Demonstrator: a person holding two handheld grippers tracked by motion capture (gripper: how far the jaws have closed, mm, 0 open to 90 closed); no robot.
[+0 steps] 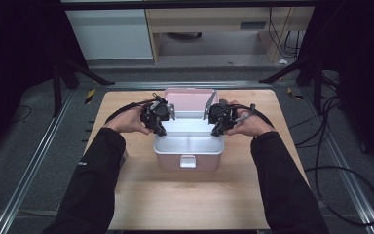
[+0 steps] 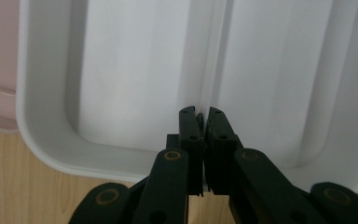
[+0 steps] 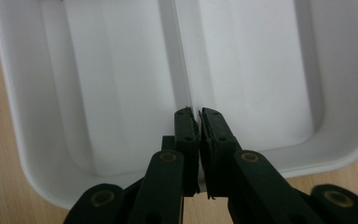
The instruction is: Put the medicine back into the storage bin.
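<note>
- I see a pink plastic box (image 1: 189, 152) with rounded corners sitting near the middle of the wooden tabletop (image 1: 185, 200), its lid (image 1: 191, 101) swung open and leaning back on the far side.
- Inside the box sits a smooth white tray (image 1: 175, 145), matt and rounded at the corners, split into two compartments by a thin raised divider (image 2: 213, 56).
- A small pale latch (image 1: 188, 161) sticks out on the near face of the box.
- My left tongs (image 1: 161, 130) hang over the left rim of the box; in the left gripper view the black jaws are pressed together with nothing between them, tips over the divider.
- My right tongs (image 1: 216, 131) hang over the right rim; in the right gripper view the jaws are likewise together and empty, a bare slit between the pads (image 3: 186, 123).
- The tabletop is pale wood grain with rounded corners; black sleeves cover both forearms.
- The gripper bodies cut off the tray's near edge in both gripper views, and the tray's far corners run out of frame.
- From above, the jaw tips are too small and dark to read, and I cannot tell whether they touch the tray.
</note>
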